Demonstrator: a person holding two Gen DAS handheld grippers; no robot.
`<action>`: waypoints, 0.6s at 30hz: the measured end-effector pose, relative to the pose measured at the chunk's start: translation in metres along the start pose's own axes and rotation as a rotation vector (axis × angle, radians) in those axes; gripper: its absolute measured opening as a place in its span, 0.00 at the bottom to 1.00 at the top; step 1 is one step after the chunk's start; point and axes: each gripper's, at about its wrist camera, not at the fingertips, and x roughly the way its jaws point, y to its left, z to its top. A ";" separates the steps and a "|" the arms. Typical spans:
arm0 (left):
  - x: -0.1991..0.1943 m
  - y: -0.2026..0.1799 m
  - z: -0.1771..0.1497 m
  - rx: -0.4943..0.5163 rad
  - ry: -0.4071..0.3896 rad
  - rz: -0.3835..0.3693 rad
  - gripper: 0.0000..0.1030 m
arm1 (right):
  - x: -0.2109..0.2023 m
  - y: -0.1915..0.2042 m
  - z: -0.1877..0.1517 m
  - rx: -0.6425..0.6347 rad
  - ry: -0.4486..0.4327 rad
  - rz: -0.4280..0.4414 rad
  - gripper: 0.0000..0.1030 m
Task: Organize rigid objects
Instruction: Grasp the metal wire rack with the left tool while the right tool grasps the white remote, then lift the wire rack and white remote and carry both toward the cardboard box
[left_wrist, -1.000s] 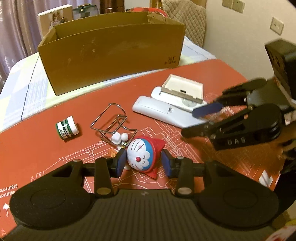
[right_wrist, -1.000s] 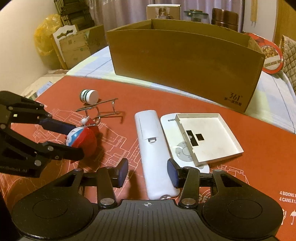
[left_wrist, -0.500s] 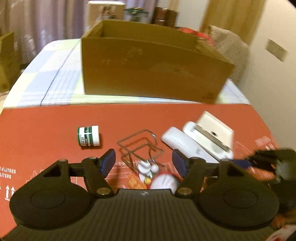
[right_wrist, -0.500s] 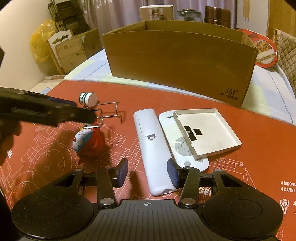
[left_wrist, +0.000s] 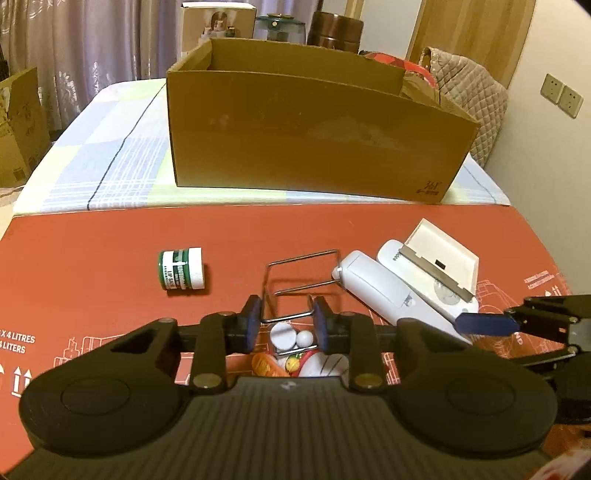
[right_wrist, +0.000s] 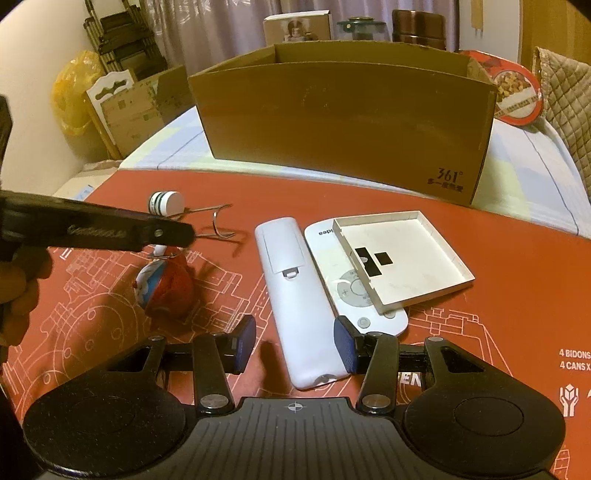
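Left gripper has just been closing, jaws narrow, and looks clamped on the wire rack at lower centre; right gripper hangs part-open, empty, over the white remote. Cardboard box up top shows nothing sorted yet

I see: box matt brown cardboard; mat smooth red printed card; rack thin shiny wire; remote smooth white plastic; jar glossy plastic, paper label; toy glossy plastic.
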 end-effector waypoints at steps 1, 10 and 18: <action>-0.002 0.001 0.000 0.003 -0.002 -0.006 0.24 | 0.000 0.000 0.000 0.001 0.000 0.000 0.43; -0.023 0.008 0.007 0.004 -0.052 -0.032 0.24 | -0.001 0.002 -0.001 0.004 -0.002 -0.001 0.43; -0.031 0.023 0.020 0.001 -0.086 -0.004 0.24 | 0.004 0.005 0.001 0.004 -0.002 0.005 0.43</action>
